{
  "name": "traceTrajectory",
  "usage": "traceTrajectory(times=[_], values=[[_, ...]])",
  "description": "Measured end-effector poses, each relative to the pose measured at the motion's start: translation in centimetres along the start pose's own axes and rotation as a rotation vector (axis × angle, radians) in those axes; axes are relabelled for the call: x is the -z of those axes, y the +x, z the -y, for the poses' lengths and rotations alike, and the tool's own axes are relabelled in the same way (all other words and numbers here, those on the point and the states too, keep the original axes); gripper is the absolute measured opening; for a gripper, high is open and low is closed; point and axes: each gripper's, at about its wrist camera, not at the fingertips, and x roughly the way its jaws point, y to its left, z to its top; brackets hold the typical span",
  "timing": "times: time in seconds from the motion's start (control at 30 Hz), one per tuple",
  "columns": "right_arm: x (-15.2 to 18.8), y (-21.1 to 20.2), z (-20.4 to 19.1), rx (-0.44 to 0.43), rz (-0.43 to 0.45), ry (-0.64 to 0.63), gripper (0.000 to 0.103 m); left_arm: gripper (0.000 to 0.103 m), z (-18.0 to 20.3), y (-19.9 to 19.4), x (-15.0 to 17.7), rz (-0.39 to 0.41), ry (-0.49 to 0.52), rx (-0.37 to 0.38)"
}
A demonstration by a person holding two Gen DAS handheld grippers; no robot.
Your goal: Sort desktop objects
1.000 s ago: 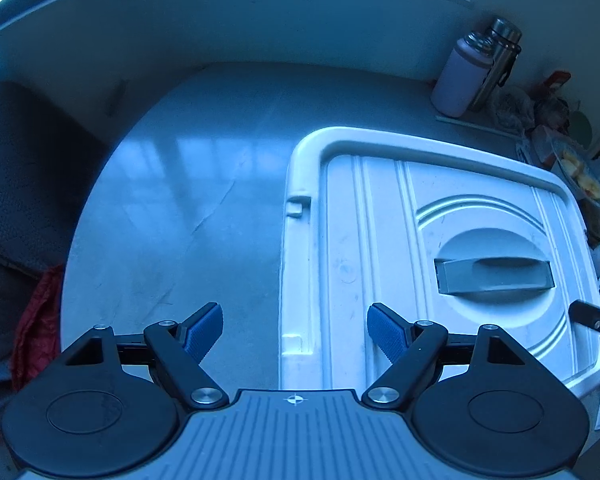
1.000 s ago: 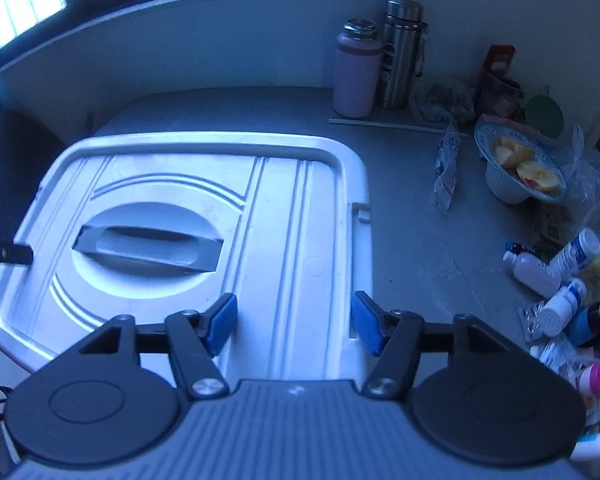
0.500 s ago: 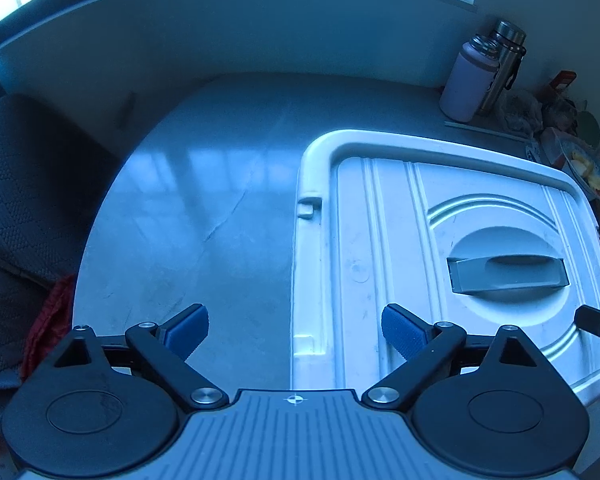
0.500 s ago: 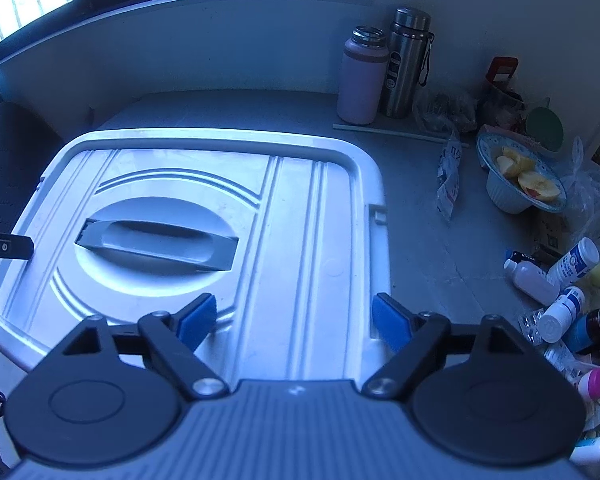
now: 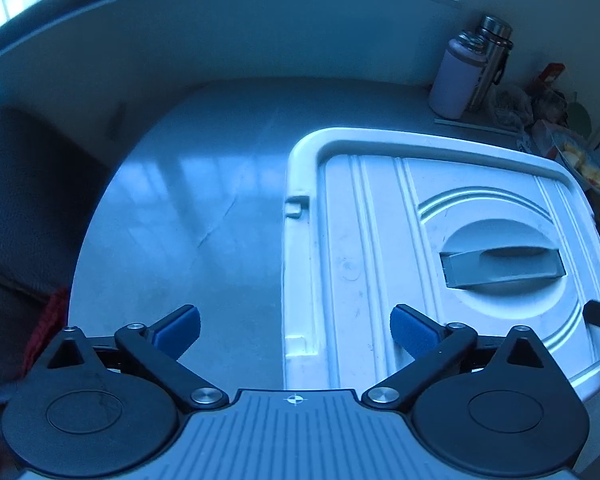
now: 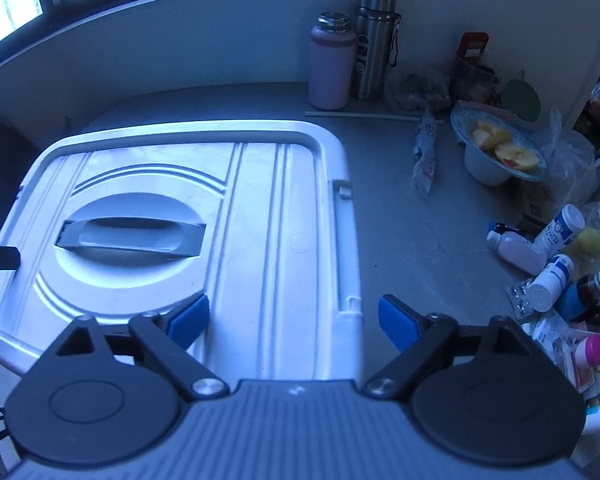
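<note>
A white storage box lid [image 5: 380, 264] with a grey recessed handle [image 5: 502, 266] lies on the grey desk. My left gripper [image 5: 296, 332] hovers over the lid's left edge, its jaws opening and the pads clear of the rim. My right gripper [image 6: 293, 325] straddles the right edge of the lid [image 6: 260, 220], its jaws also opening, and nothing is pressed between the blue pads. Loose small bottles [image 6: 540, 248] and a blister pack [image 6: 518, 300] lie in a heap at the right.
A pink bottle [image 6: 329, 68] and a steel flask [image 6: 374, 46] stand at the back wall. A bowl of apple slices [image 6: 498, 152], a sachet [image 6: 424, 152] and plastic bags crowd the right side. Bare desk [image 5: 180, 208] stretches left of the lid, with a dark chair [image 5: 24, 200] beyond.
The jaws of both grippers have spread wider apart. The lid has stayed where it lay and both hands have barely shifted.
</note>
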Motion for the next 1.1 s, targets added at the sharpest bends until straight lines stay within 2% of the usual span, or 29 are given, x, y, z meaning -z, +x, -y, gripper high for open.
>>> traceTrajectory(times=[0.07, 0.37, 0.43, 0.5, 0.63, 0.8, 0.93, 1.1], values=[[0.1, 0.0, 0.0, 0.006, 0.004, 0.003, 0.093, 0.103, 0.0, 0.2, 0.1, -0.005, -0.009, 0.034], [0.1, 0.1, -0.1, 0.028, 0.018, 0.010, 0.099, 0.103, -0.9, 0.4, 0.8, 0.020, -0.052, 0.092], [0.4, -0.3, -0.2, 0.029, 0.032, 0.017, 0.099, 0.102, -1.1, 0.2, 0.8, 0.009, -0.088, 0.081], [0.9, -1.0, -0.4, 0.018, 0.054, 0.021, 0.099, 0.102, -0.9, -0.8, 1.1, 0.057, -0.101, 0.056], [2.0, -2.6, -1.3, 0.005, 0.110, 0.017, 0.099, 0.102, -0.1, -3.4, 2.6, 0.157, -0.111, 0.076], [4.6, -4.6, -2.2, -0.009, 0.174, -0.007, 0.099, 0.102, 2.5, -6.4, 6.5, 0.253, -0.042, 0.007], [8.1, -6.2, -2.3, -0.034, 0.213, -0.016, 0.099, 0.102, 3.9, -8.5, 11.1, 0.296, -0.084, 0.020], [13.4, -7.7, -2.6, -0.065, 0.233, -0.046, 0.099, 0.102, 5.9, -9.3, 17.0, 0.312, -0.085, -0.042]])
